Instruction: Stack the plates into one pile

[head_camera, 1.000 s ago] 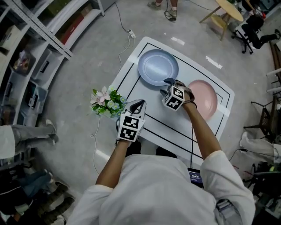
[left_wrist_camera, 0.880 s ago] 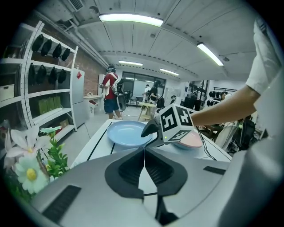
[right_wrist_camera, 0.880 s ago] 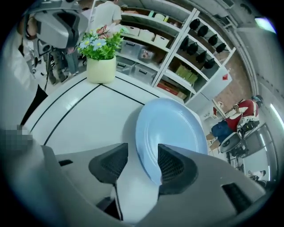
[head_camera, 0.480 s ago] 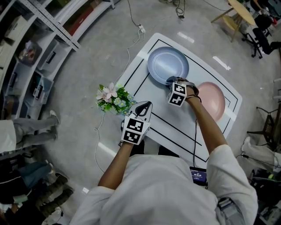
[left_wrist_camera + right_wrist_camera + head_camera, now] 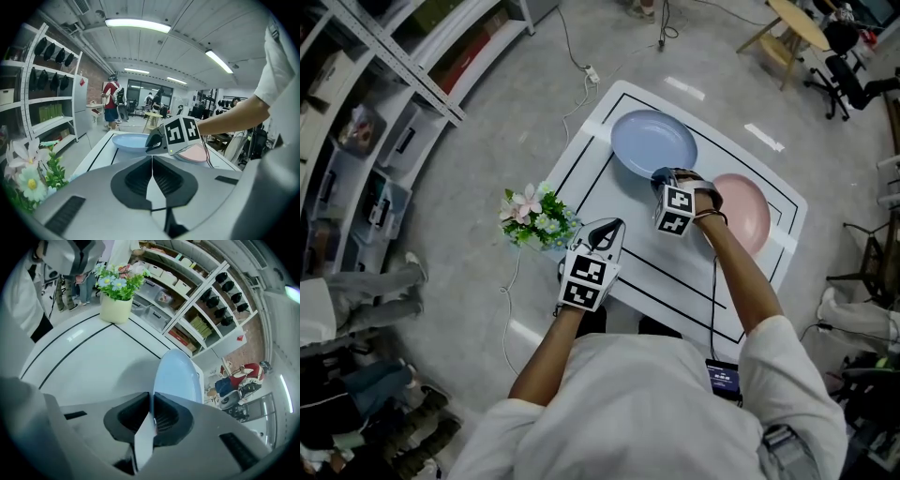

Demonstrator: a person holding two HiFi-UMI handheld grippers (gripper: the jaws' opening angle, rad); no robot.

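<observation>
White counter (image 5: 637, 248) carries blue plate (image 5: 652, 141) and pink plate (image 5: 748, 214). Right gripper (image 5: 661, 175) jaws closing on the blue plate's rim; left gripper (image 5: 616, 224) jaws pressed together, empty.

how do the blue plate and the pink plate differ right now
The blue plate is light blue, the pink plate pale pink. The blue plate has its near rim in the right claw, which is closing on it; the pink plate has no claw on it. The blue plate lies left of the pink plate. Both are round and unstacked.
</observation>
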